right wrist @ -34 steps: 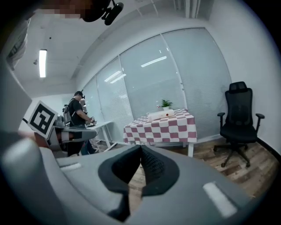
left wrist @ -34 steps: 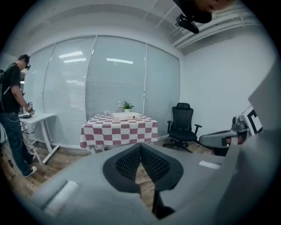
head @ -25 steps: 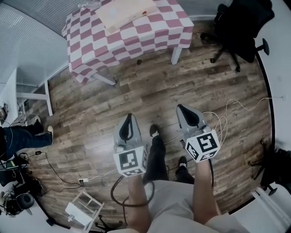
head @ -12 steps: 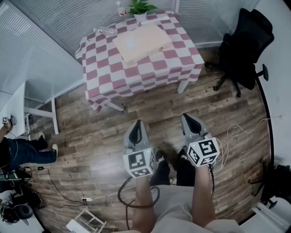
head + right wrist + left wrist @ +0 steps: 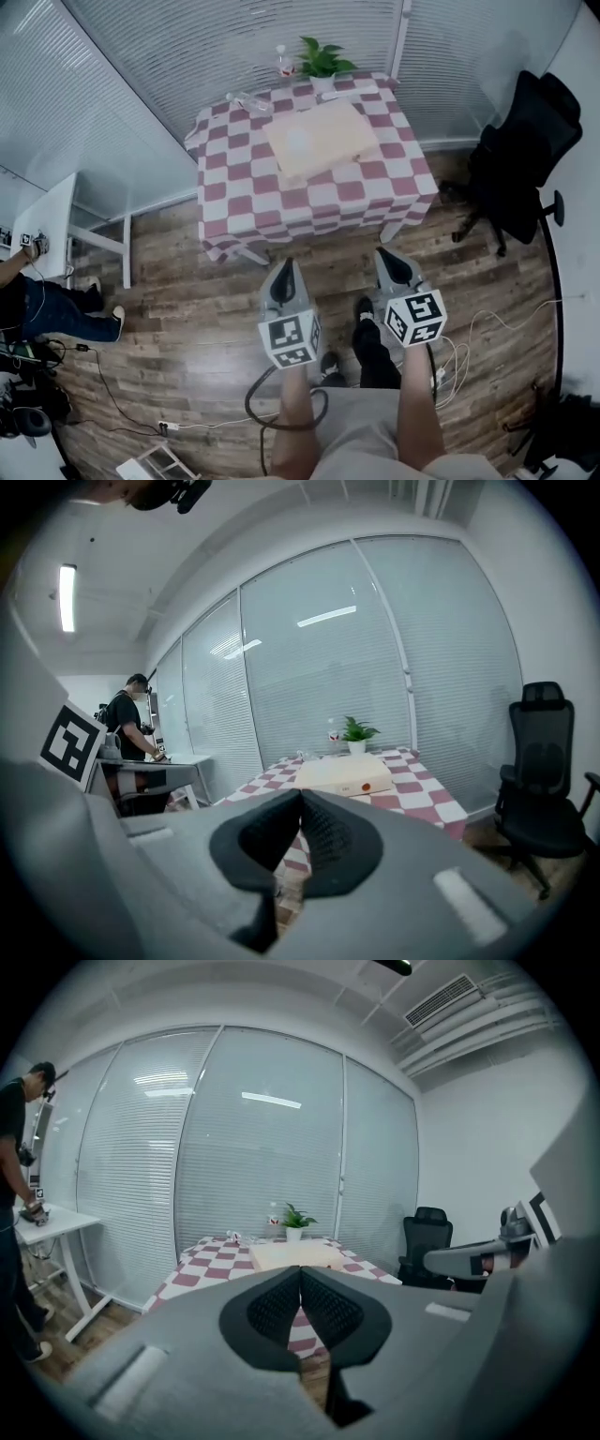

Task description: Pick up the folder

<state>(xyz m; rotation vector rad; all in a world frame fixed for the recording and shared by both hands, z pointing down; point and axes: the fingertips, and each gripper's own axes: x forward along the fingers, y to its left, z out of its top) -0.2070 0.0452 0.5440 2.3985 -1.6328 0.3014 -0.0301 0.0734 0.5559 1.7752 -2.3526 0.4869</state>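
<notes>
A flat beige folder [image 5: 322, 139] lies on the table with the red-and-white checked cloth [image 5: 309, 192]; it also shows as a pale box shape in the left gripper view [image 5: 292, 1254] and the right gripper view [image 5: 343, 773]. My left gripper [image 5: 286, 265] and right gripper [image 5: 382, 254] hang side by side over the wooden floor, just short of the table's near edge, both pointing toward it. Each has its jaws shut with nothing between them. The folder is well ahead of both.
A potted plant [image 5: 322, 62] and a water bottle [image 5: 281, 62] stand at the table's far edge by the blinds. A black office chair [image 5: 520, 155] is at the right. A white desk [image 5: 52, 225] and a person [image 5: 37, 305] are at the left; cables [image 5: 478, 328] lie on the floor.
The view has moved forward across the floor: the table has slid from the top edge toward the middle of the head view. Both grippers kept their shut jaws and now sit close to its edge.
</notes>
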